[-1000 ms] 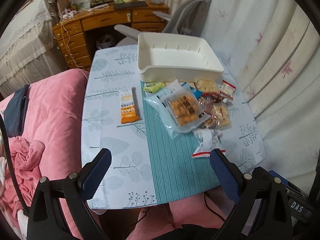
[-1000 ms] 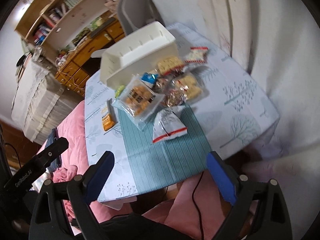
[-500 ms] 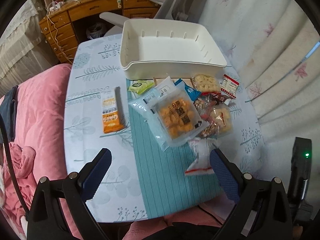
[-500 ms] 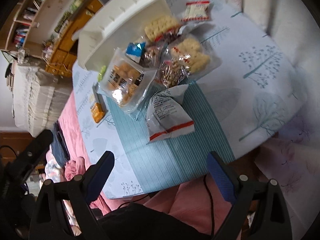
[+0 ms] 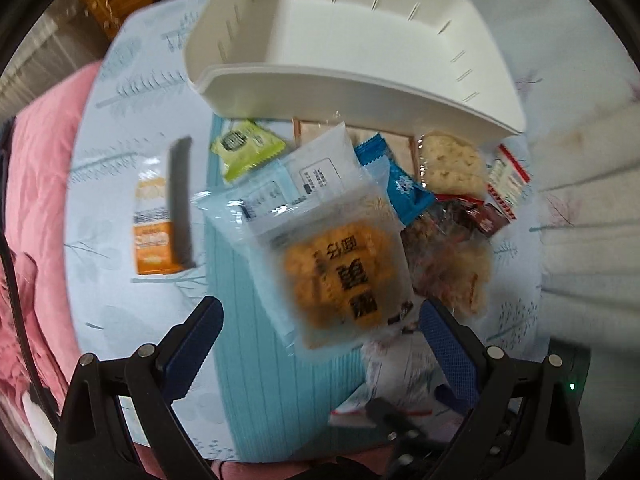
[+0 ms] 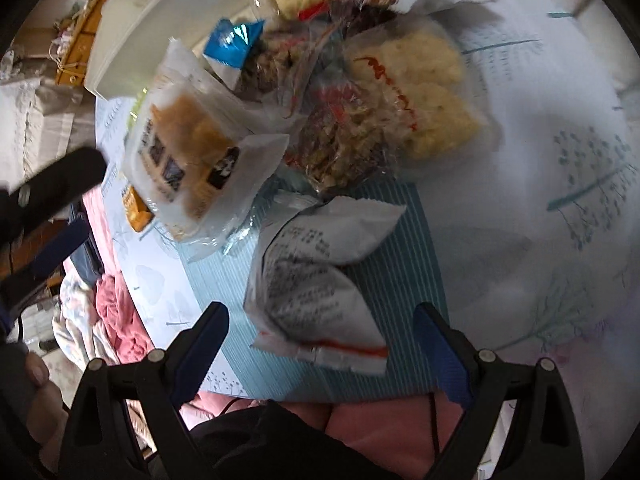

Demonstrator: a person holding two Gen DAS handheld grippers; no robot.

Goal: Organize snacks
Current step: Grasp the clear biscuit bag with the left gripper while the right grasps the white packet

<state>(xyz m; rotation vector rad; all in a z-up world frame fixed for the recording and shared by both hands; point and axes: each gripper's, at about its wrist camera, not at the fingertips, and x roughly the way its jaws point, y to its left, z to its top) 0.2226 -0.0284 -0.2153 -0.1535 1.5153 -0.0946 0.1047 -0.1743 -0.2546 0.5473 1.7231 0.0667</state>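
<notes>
— Where's that white-and-red snack bag [image 6: 316, 280] now?
— Low centre of the right view, much closer than a second ago; both grippers have dropped toward the pile, so picking begins.
— The fingers?
— Right gripper [image 6: 320, 332] spread wide around it, touching nothing. Left gripper [image 5: 320, 328] likewise wide, over the cracker pack [image 5: 340, 276]. White bin [image 5: 360, 80] waits, upper frame.

We see a plain white bin [image 5: 360, 40], an orange and white bar [image 5: 154, 232], a lime green packet [image 5: 244, 148], a white pouch [image 6: 316, 280] with a red stripe between our blue-padded claw tips, and a teal striped cloth [image 5: 240, 320].
</notes>
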